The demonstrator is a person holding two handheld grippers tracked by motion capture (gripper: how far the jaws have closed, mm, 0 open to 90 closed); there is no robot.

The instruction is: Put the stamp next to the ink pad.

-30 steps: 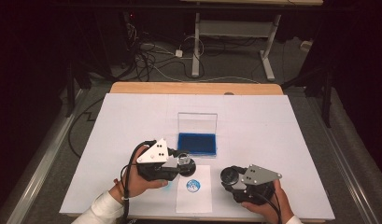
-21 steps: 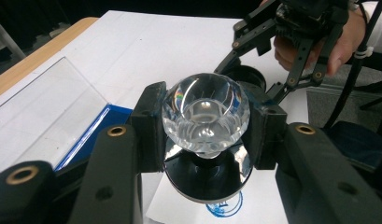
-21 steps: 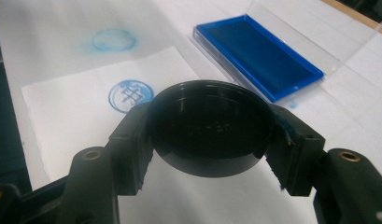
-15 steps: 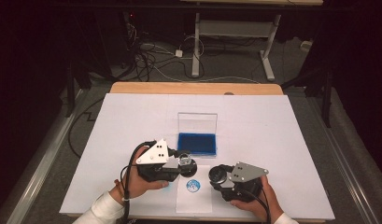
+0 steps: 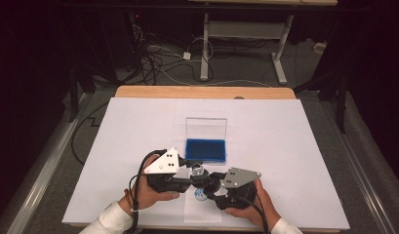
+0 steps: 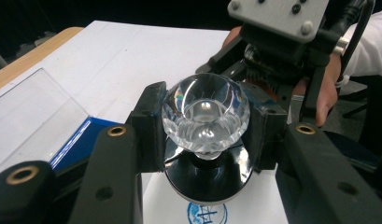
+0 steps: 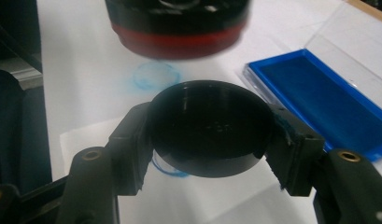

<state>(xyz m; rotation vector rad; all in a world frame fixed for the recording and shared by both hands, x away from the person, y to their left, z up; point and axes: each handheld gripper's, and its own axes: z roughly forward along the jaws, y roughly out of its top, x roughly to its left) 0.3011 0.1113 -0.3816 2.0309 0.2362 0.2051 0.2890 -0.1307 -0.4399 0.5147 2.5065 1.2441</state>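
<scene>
Right tongs (image 5: 210, 187) (clamped on the black cap (image 7: 209, 133)) have just slid in under the stamp (image 6: 205, 114), which the left tongs (image 5: 196, 176) grip by its clear knob above the printed paper (image 5: 203, 210), so capping looks next.

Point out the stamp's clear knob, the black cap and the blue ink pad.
stamp's clear knob (image 6: 205, 112), left gripper view, its faceted top.
black cap (image 7: 209, 128), right gripper view, middle of its flat face.
blue ink pad (image 5: 206, 149), high view, middle of its blue surface.

White-topped table (image 5: 285, 146) w/ blue ink pad (image 5: 205, 150), stamped paper slip (image 5: 203, 210).
</scene>
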